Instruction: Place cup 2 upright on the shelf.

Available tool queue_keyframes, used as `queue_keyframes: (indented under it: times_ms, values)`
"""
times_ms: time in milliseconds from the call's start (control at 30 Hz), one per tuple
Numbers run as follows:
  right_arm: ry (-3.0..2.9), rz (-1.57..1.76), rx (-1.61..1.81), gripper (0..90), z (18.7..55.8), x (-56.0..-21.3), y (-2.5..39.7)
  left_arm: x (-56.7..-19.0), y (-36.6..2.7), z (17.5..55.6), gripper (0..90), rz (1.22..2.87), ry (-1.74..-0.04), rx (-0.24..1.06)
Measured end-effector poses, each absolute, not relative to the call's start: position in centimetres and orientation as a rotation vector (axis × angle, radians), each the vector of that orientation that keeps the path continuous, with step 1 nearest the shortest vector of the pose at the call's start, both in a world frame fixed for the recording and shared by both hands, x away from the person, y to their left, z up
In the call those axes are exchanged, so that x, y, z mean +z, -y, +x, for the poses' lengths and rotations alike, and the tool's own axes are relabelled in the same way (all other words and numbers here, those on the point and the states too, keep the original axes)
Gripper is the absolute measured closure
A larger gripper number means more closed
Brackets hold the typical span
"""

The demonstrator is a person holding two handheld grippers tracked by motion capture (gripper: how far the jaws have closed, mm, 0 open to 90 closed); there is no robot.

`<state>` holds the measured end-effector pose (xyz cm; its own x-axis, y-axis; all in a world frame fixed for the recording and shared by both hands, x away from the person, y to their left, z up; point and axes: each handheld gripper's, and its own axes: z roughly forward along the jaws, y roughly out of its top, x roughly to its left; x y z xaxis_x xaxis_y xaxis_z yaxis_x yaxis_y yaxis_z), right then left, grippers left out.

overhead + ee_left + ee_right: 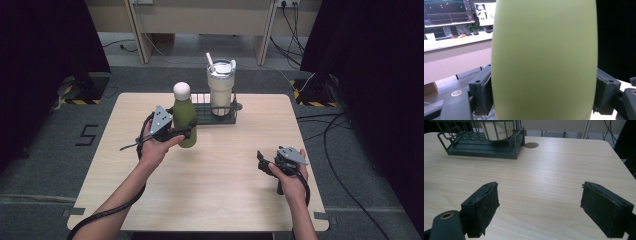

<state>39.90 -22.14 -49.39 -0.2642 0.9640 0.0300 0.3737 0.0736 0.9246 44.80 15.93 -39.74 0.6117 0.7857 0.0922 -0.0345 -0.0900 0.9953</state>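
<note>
High view, frame centre — our left gripper [186, 134] is clamped on the olive-green metal bottle with a rounded cream cap [184, 117], just before the dark wire rack [200, 116] | right gripper [261, 161] gapes, idle, lower right | risk: smooth bottle slipping or clipping the rack | pale wood table [225, 190], grey carpet

Cream tumbler [221, 90] w/ straw in dark wire rack [216, 119], wood table [225, 190], monitors [446, 11] in bkgd

Pale wood worktop [210, 175] on grey carpet floor [45, 165], black curtains [45, 40] either side, beige desk [200, 15] behind, cables [340, 150] trailing
</note>
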Motion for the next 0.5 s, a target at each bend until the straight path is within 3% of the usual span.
queue_keyframes:
  times_ms: [500]
  values:
    - [-1.718,1.346,1.173,14.9,39.9,-49.5,22.2,-38.9,-15.7,46.1,21.2,1.506,-0.658,0.799]
